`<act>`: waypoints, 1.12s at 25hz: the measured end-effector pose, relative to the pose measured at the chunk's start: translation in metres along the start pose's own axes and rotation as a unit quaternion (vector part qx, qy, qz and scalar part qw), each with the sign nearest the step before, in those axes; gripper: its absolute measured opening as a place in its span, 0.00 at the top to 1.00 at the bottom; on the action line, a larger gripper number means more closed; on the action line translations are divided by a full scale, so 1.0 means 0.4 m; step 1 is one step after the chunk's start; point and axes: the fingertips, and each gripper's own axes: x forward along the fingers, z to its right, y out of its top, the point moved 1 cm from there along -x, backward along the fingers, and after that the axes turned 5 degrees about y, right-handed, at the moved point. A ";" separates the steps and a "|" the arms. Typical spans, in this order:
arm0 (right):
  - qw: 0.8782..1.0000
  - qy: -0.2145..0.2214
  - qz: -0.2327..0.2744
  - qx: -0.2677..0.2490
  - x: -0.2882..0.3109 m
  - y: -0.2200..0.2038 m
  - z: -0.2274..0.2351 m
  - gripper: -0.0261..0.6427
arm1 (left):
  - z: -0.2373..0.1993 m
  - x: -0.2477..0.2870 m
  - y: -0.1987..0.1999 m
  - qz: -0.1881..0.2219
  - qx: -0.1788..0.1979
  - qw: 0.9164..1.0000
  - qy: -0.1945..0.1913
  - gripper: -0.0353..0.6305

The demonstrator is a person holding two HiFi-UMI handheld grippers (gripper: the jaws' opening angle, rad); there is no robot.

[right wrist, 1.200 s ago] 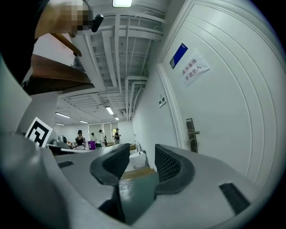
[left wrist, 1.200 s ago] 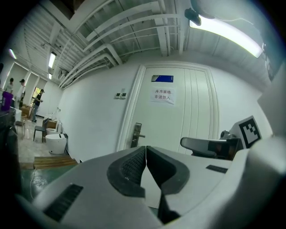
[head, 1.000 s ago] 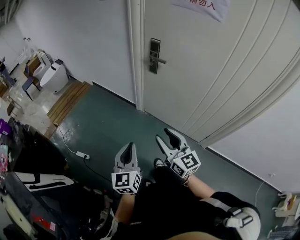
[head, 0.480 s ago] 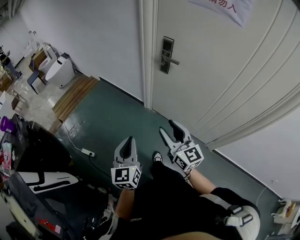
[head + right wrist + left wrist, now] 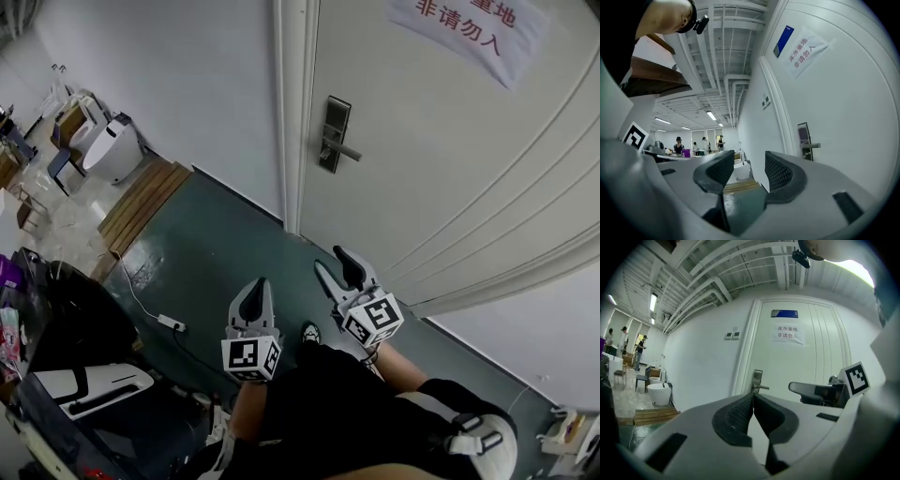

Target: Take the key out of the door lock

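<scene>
- Right gripper (image 5: pixel 330 262): jaws wide and just been opening, nothing between them; held level.
- Left gripper (image 5: pixel 260 284): jaws together, empty, just beside the right one.
- Door lock (image 5: pixel 334 134): at the left edge of the door (image 5: pixel 450 178), well apart from both grippers.
- Advice: approach squarely below the lever handle (image 5: pixel 348 150), close on the key, draw it straight out.
- Key too small to make out in any view.

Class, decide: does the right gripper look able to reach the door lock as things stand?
Probably not yet. The right gripper, whose empty jaws have just been opening, is well short of the door lock; only bare floor lies between.
</scene>
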 end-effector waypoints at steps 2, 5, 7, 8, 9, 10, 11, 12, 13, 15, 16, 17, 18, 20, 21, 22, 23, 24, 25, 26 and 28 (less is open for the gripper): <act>1.000 0.001 -0.001 0.004 0.027 -0.003 0.038 0.65 | -0.001 0.048 -0.001 -0.002 -0.001 1.000 -0.001 0.91; 1.000 0.002 -0.008 0.011 0.064 -0.010 0.101 0.65 | 0.004 0.122 -0.009 -0.007 -0.003 1.000 -0.002 0.91; 1.000 0.005 -0.009 0.012 0.089 -0.009 0.142 0.65 | 0.005 0.171 -0.014 -0.009 -0.003 1.000 -0.001 0.91; 1.000 0.006 -0.008 0.012 0.101 -0.007 0.162 0.65 | 0.007 0.194 -0.011 -0.010 -0.001 1.000 -0.001 0.91; 1.000 0.007 -0.007 0.012 0.113 -0.004 0.183 0.65 | 0.009 0.216 -0.007 -0.010 0.000 1.000 0.000 0.91; 1.000 0.007 -0.006 0.013 0.123 -0.002 0.204 0.65 | 0.013 0.236 -0.005 -0.010 0.001 1.000 0.001 0.91; 1.000 0.007 -0.006 0.014 0.133 -0.002 0.223 0.65 | 0.016 0.254 -0.007 -0.011 0.002 1.000 0.002 0.91; 1.000 0.007 -0.006 0.015 0.141 -0.005 0.241 0.65 | 0.019 0.269 -0.010 -0.013 0.002 1.000 0.003 0.91; 1.000 0.006 -0.006 0.016 0.149 -0.008 0.257 0.66 | 0.020 0.283 -0.014 -0.016 0.003 1.000 0.003 0.91; 1.000 0.003 -0.004 0.022 0.168 -0.011 0.284 0.65 | 0.018 0.312 -0.020 -0.023 0.005 1.000 0.004 0.91; 1.000 0.003 -0.002 0.025 0.175 -0.011 0.296 0.65 | 0.017 0.326 -0.019 -0.026 0.007 1.000 0.003 0.91; 1.000 0.002 -0.001 0.027 0.182 -0.010 0.307 0.65 | 0.016 0.341 -0.017 -0.027 0.010 1.000 0.003 0.91; 1.000 0.001 0.000 0.028 0.188 -0.011 0.318 0.66 | 0.015 0.357 -0.014 -0.027 0.013 1.000 0.002 0.91; 0.999 -0.002 -0.001 0.033 0.203 -0.019 0.342 0.66 | 0.009 0.390 -0.008 -0.026 0.016 1.000 0.000 0.91; 0.999 -0.003 -0.002 0.036 0.213 -0.023 0.353 0.65 | 0.004 0.407 -0.006 -0.026 0.017 1.000 -0.002 0.91; 0.999 -0.006 -0.002 0.038 0.223 -0.027 0.363 0.65 | -0.002 0.424 -0.004 -0.026 0.017 1.000 -0.003 0.91; 0.999 -0.009 -0.001 0.038 0.233 -0.029 0.372 0.66 | -0.007 0.442 -0.004 -0.027 0.017 0.999 -0.006 0.91; 0.999 -0.012 0.000 0.036 0.243 -0.029 0.382 0.65 | -0.012 0.460 -0.004 -0.027 0.018 0.999 -0.011 0.91; 0.999 -0.016 0.001 0.034 0.254 -0.029 0.393 0.65 | -0.017 0.481 -0.003 -0.028 0.018 0.999 -0.016 0.91; 0.999 -0.019 0.000 0.032 0.267 -0.029 0.407 0.65 | -0.022 0.504 0.000 -0.027 0.020 0.999 -0.023 0.91; 0.999 -0.028 -0.003 0.028 0.297 -0.032 0.436 0.65 | -0.034 0.555 0.008 -0.025 0.022 0.999 -0.040 0.91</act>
